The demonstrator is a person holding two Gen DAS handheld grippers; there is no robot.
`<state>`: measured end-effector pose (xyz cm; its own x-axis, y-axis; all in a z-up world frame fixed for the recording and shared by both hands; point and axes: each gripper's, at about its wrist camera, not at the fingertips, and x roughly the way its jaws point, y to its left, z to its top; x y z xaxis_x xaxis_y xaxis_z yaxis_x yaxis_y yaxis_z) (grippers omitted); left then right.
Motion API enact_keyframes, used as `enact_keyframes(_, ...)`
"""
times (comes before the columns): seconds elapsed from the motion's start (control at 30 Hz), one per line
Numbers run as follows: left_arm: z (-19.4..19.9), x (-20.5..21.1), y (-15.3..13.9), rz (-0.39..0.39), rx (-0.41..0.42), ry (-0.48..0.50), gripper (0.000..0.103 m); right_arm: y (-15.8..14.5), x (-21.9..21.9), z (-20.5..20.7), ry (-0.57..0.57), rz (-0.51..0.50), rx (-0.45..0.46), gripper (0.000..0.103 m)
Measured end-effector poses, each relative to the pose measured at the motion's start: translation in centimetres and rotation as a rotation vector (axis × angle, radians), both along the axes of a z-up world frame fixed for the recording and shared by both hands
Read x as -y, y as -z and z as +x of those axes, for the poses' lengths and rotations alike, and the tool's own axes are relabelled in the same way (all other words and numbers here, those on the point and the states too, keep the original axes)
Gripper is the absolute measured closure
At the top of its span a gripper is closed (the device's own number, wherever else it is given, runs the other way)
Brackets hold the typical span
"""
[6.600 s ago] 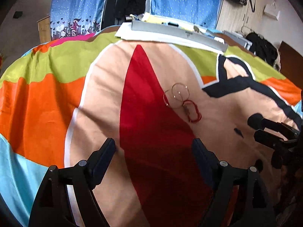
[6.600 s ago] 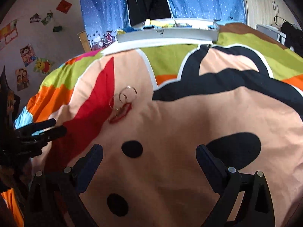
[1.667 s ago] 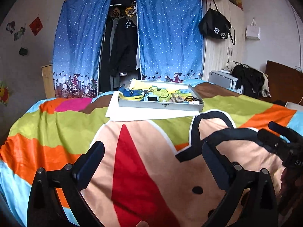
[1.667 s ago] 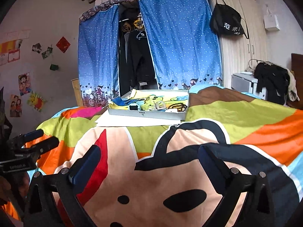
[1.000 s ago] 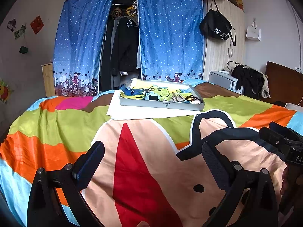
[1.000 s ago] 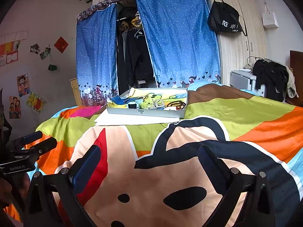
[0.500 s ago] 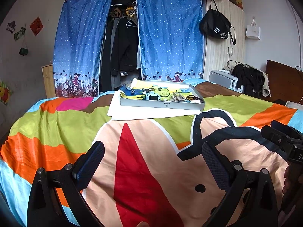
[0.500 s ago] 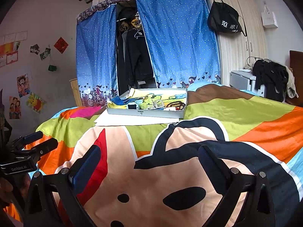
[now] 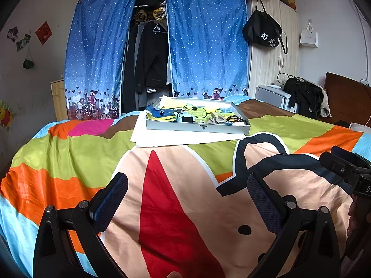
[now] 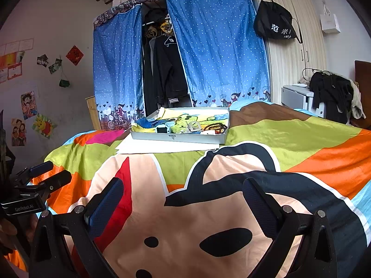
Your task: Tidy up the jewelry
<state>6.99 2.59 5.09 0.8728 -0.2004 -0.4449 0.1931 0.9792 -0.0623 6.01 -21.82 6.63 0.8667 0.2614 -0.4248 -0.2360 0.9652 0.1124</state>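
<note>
left gripper [image 9: 187,193] spread | right gripper [image 10: 182,195] spread | posters [image 10: 27,104] right view only

Wide-apart right tongs [image 10: 183,199] above bedspread [image 10: 301,143]

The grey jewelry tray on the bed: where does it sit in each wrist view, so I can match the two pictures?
Left wrist: the grey tray lies just right of centre, above the middle, on a white sheet.
Right wrist: the grey tray lies near the centre, on the same sheet.
Shared landmark: the blue dotted curtains hang right behind the tray in both views.
</note>
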Motion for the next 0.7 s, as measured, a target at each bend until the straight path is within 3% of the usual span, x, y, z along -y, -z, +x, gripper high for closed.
enact_keyframes(0.27,0.4,0.0,0.7,0.022,-0.05,-0.052,0.002,0.1,0.1,0.0,-0.001,-0.002,-0.004,0.0)
enact_keyframes(0.4,0.2,0.3,1.1,0.066,-0.042,-0.068,0.002,0.2,0.1,0.0,0.001,-0.001,-0.006,0.0)
enact_keyframes(0.7,-0.1,0.4,1.4,0.074,-0.029,-0.05,0.002,0.8,0.0,-0.2,-0.005,-0.003,-0.018,0.0)
